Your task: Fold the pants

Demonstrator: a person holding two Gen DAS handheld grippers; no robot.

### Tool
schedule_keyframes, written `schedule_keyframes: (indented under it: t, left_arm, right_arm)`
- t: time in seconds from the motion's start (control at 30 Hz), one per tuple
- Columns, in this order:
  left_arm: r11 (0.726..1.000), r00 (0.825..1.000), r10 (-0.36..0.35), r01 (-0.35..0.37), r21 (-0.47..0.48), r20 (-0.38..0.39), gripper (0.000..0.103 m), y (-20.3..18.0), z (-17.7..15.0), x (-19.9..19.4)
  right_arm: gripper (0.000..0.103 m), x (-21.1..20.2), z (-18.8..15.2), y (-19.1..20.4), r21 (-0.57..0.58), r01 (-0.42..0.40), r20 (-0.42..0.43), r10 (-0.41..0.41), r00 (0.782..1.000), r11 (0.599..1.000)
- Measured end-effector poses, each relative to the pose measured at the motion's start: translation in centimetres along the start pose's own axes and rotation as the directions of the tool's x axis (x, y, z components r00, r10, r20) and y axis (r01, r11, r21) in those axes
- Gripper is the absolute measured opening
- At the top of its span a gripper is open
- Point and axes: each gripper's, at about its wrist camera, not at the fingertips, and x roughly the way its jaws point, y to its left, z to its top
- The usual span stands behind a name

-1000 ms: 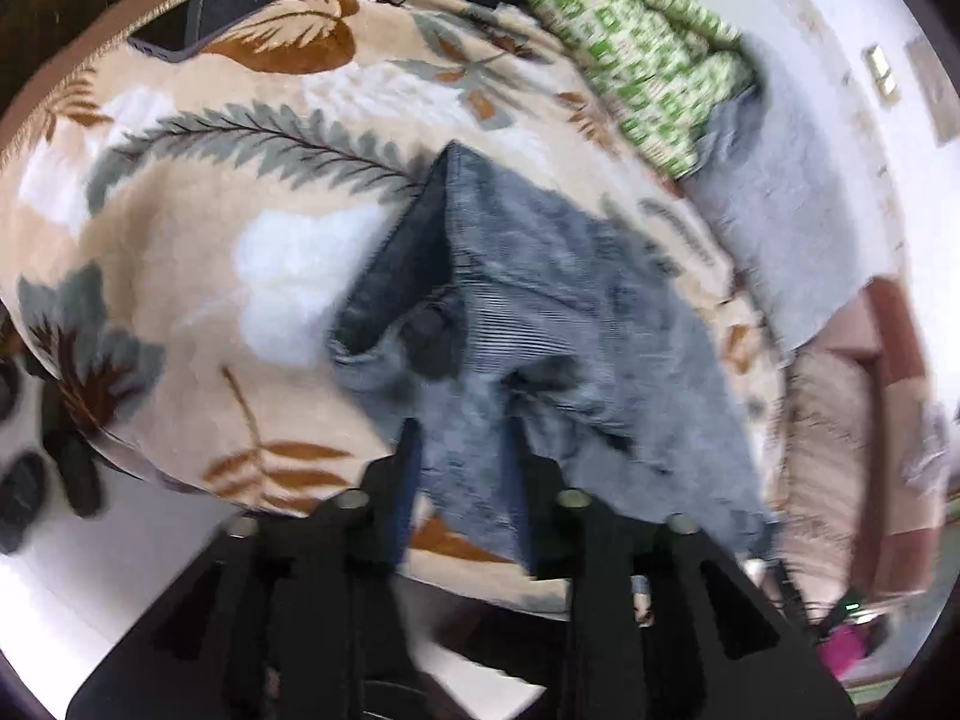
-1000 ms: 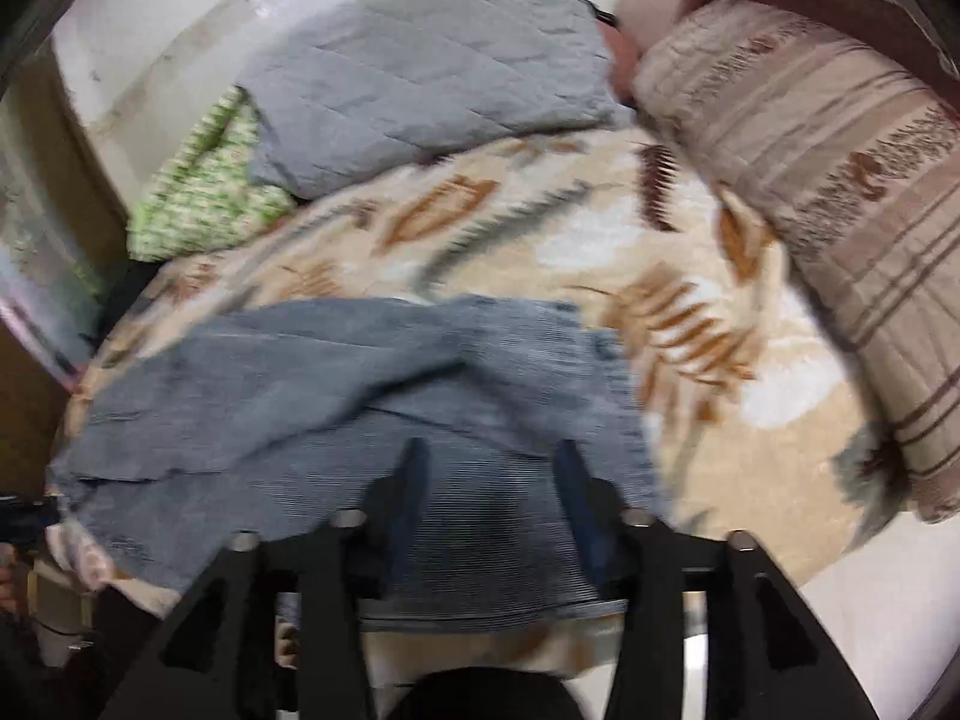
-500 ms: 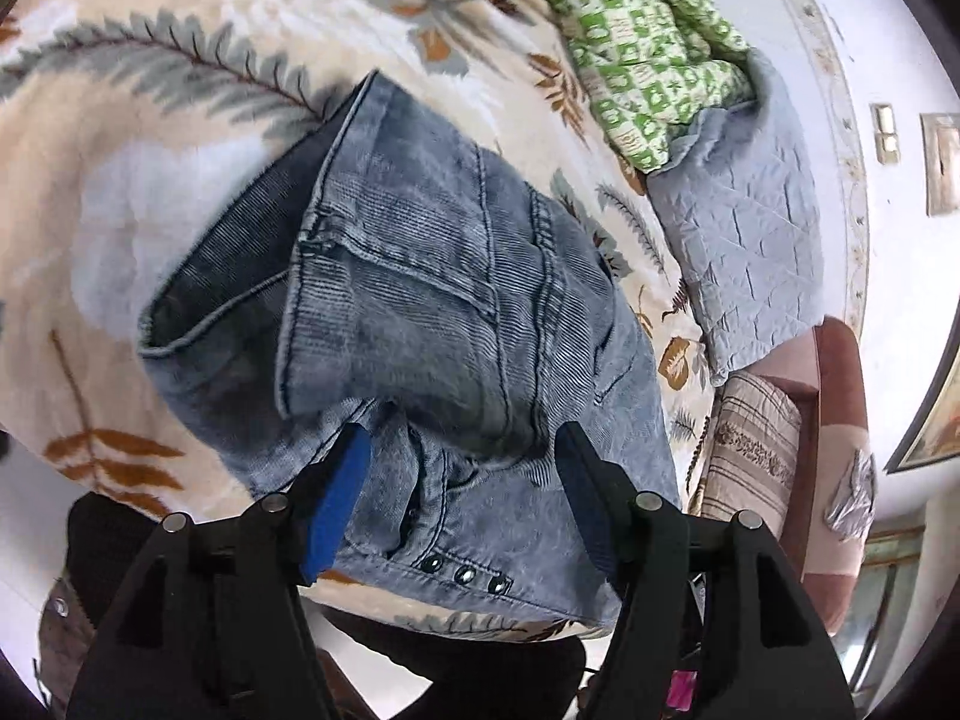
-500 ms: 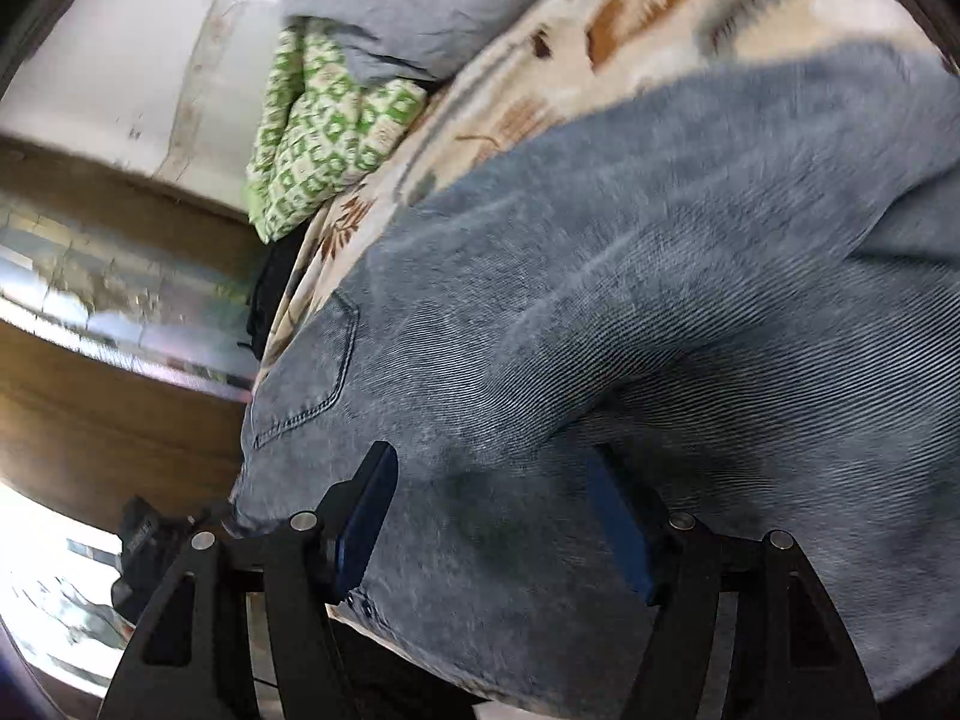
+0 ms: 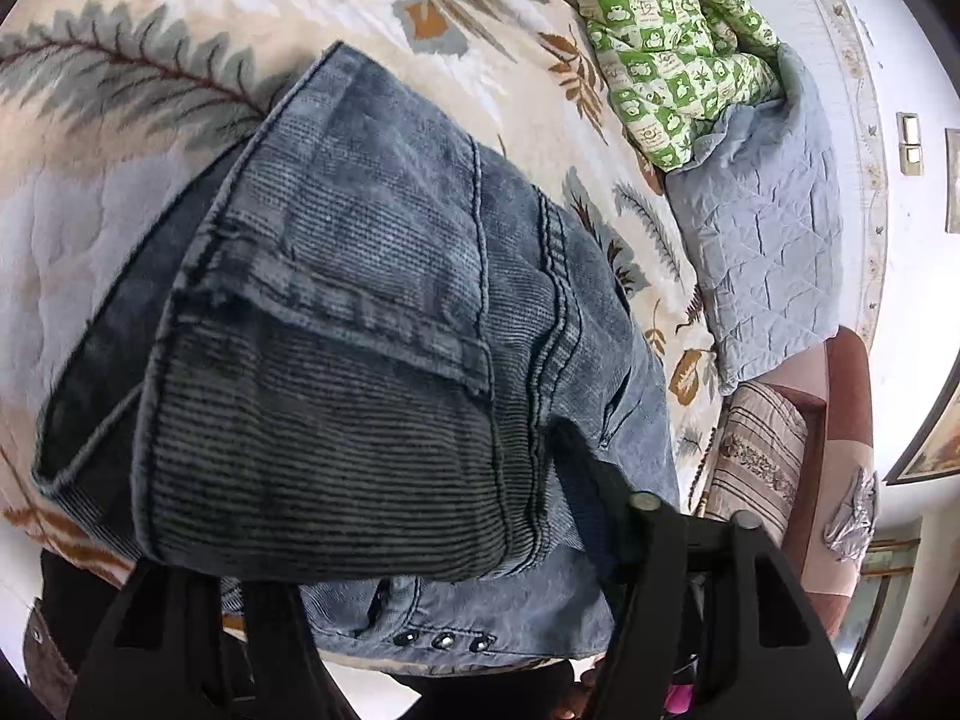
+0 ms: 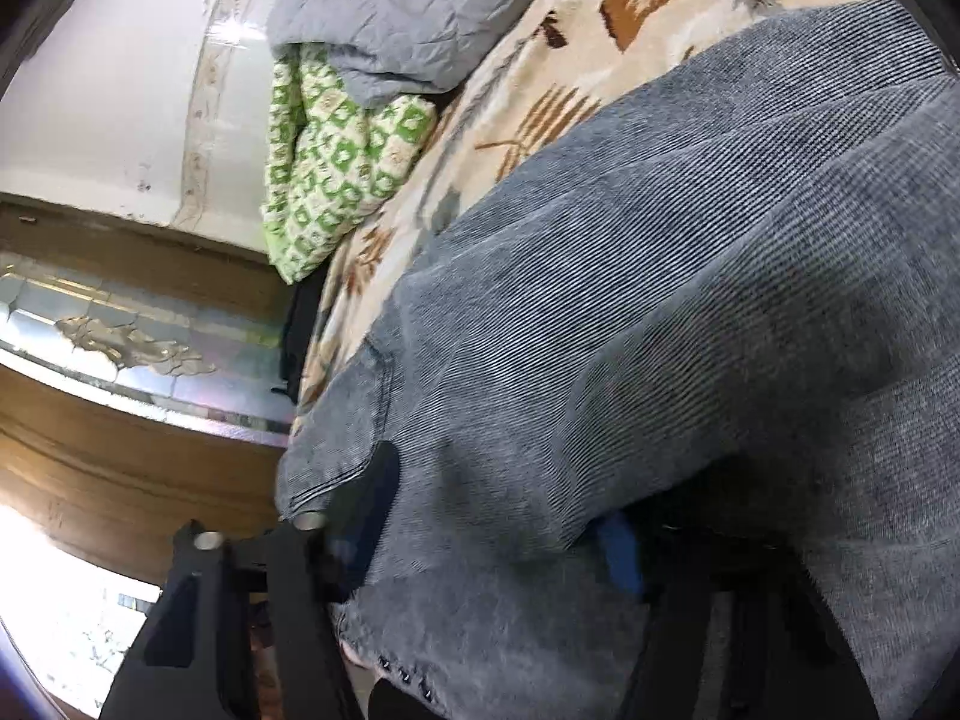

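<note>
Biggest risk from here, as a guess: the thick doubled denim is springing back open or sliding toward the bed's near edge, since the fold is bulging and the pile is sitting right at that edge; a finger catching the top layer could drag it out of line. The pants (image 5: 384,324) are lying on the leaf-print bed (image 5: 150,60), bunched at its near edge, a folded-over leg section with its hem seam facing up and the snap-button waistband hanging just over the edge. The left gripper (image 5: 414,588) is sitting with its jaws spread wide, released, the folded denim bulging between and over them; one finger is mostly hidden under cloth, so whether it is touching is unclear. The right gripper (image 6: 504,540) is also looking spread open, jaws apart with a fold of the pants draped down between them, not pinched as far as is visible. A green patterned blanket (image 5: 672,48) and grey quilt (image 5: 768,228) are piled at the bed's far side, well apart from the pants.
</note>
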Motion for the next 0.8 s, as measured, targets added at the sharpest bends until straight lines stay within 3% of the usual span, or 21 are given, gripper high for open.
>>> schedule_keyframes:
  t: [0.03, 0.1, 0.27, 0.43, 0.63, 0.73, 0.8]
  left_arm:
    - [1.0, 1.0, 0.005, -0.005, 0.012, -0.003, 0.031, -0.2, 0.1, 0.0]
    - [0.999, 1.0, 0.02, -0.02, 0.042, 0.006, 0.017, -0.5, -0.1, -0.4]
    - [0.991, 0.998, 0.029, -0.035, 0.133, 0.046, 0.014, -1.7, -2.1, -2.8]
    - [0.987, 0.999, 0.022, -0.029, 0.155, 0.048, 0.013, -0.7, -4.8, -5.0]
    - [0.992, 0.994, 0.102, -0.1, 0.074, -0.029, 0.014, 3.9, -6.0, -2.5]
    - [0.995, 0.996, 0.086, -0.084, 0.06, -0.036, 0.015, 4.4, -6.0, -2.3]
    - [0.992, 0.997, 0.083, -0.081, 0.097, -0.012, 0.017, 3.6, -6.2, -3.1]
  right_arm:
    - [0.005, 0.3, 0.1, 0.0, -0.006, 0.017, -0.012, -0.017, 1.0, 1.0]
    - [0.003, 0.2, 0.0, 0.0, -0.024, 0.049, -0.021, -0.049, 0.999, 0.999]
    - [0.003, -3.3, -0.9, 1.9, -0.095, -0.012, 0.02, 0.014, 1.0, 0.995]
    - [0.003, -7.4, -3.9, 3.0, -0.153, -0.066, -0.004, 0.066, 0.998, 0.986]
    - [0.007, -6.4, -8.3, -1.4, -0.09, -0.009, -0.123, -0.002, 0.992, 0.996]
    - [0.008, -5.9, -8.7, -2.9, -0.067, 0.027, -0.141, -0.036, 0.989, 0.997]
    - [0.026, -7.3, -8.0, -3.0, -0.064, 0.03, -0.097, -0.037, 0.995, 0.998]
